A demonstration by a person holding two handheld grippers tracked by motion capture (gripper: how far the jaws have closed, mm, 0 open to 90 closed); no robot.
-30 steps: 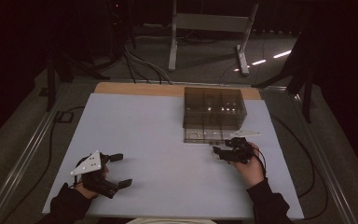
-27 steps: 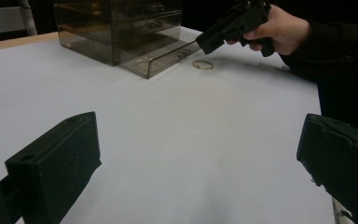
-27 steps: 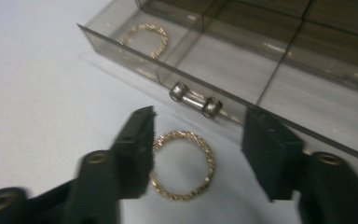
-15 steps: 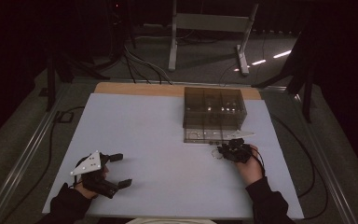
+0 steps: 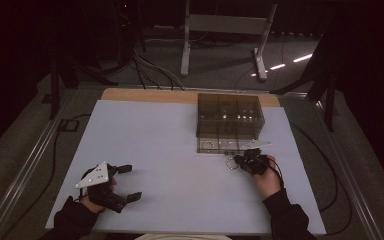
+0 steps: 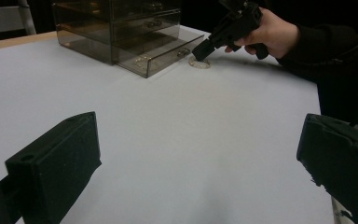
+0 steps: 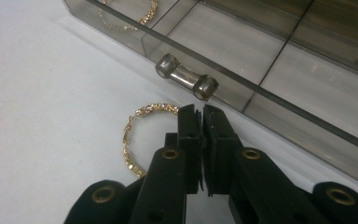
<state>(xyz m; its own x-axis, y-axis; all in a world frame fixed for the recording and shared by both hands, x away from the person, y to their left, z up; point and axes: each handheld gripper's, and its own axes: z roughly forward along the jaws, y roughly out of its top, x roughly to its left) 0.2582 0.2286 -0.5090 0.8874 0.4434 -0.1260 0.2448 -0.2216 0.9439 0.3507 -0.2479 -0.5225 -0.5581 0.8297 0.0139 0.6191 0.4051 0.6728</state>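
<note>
The right claw (image 7: 200,116) sits in the lower middle of the right gripper view, its jaws pressed together on the right side of the gold bracelet (image 7: 135,135), which lies on the white surface (image 7: 37,93) just in front of the smoky drawer box (image 5: 230,115). The pinch looks thin, catching just the chain's edge, so I judge the grip is on the bracelet but only barely. In the high view that claw (image 5: 240,161) works at right of centre, beside the pulled-out bottom drawer (image 5: 230,146).

To do this well, lift slowly and straight up so the loop does not slip out, clear the drawer's front wall and its small cylindrical handle (image 7: 187,83), then carry it over a free compartment before letting go.

The open drawer is split by dividers; the compartment at the upper left of the right gripper view holds another gold chain (image 7: 135,14), while the compartments to its right look empty.

The left claw (image 5: 130,182) rests at lower left of the high view, jaws spread wide, holding nothing.
</note>
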